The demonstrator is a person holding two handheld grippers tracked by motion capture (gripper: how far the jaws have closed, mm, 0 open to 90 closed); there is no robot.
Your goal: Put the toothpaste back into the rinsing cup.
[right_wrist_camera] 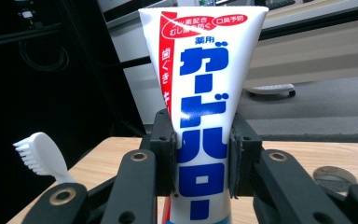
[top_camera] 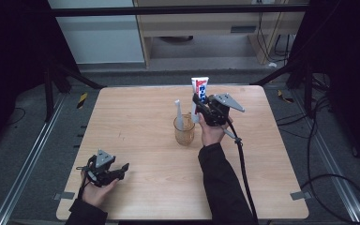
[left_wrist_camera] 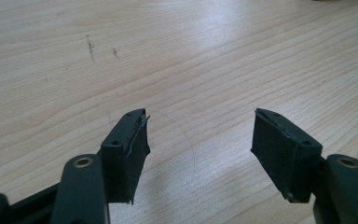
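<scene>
Toothpaste tube [right_wrist_camera: 204, 116], white with blue and red lettering, stands upright between the fingers [right_wrist_camera: 164, 149] of the right gripper [top_camera: 201, 107], clamped on both flat sides around its middle, crimped end up. It is held just beside and above a clear glass cup [top_camera: 184, 131] on the wooden bench [top_camera: 145, 187], at the cup's right rear. A white toothbrush [top_camera: 179, 115] stands in that cup, bristle head up. Well apart from the cup, toward the near left corner of the bench, the left gripper [top_camera: 115, 171] lies low in a hand [top_camera: 96, 190], its fingers [left_wrist_camera: 129, 149] spread wide over bare wood with nothing between them.
</scene>
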